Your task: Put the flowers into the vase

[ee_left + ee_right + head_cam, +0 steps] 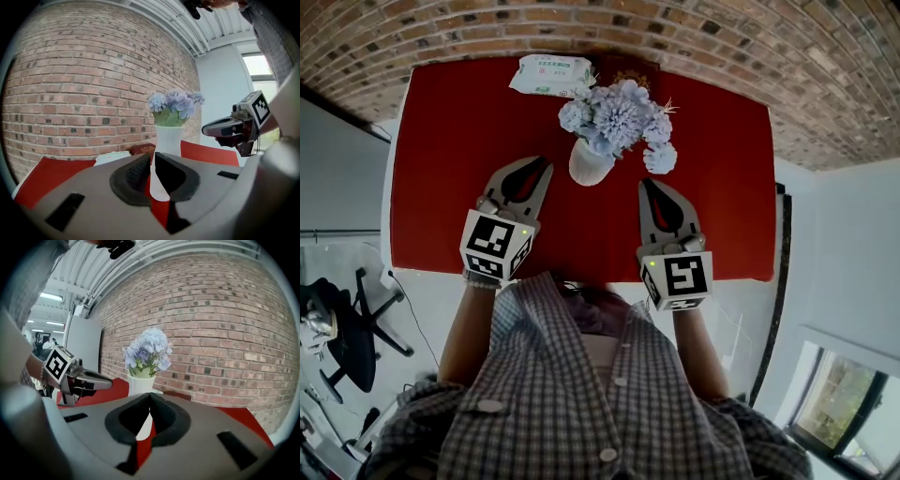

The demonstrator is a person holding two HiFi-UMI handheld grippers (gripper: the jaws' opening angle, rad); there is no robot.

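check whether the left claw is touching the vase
Apart. The head view shows a strip of bare red tablecloth between the tips of the left claw and the vase.

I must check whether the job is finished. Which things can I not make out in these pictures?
1. Stems inside the vase: every view, covered by the flowers.
2. Print on the white pack: head view, too small.
3. Dark box behind the flowers: head view, mostly covered by them.
4. Vase foot: left gripper view, largely behind the left tool.
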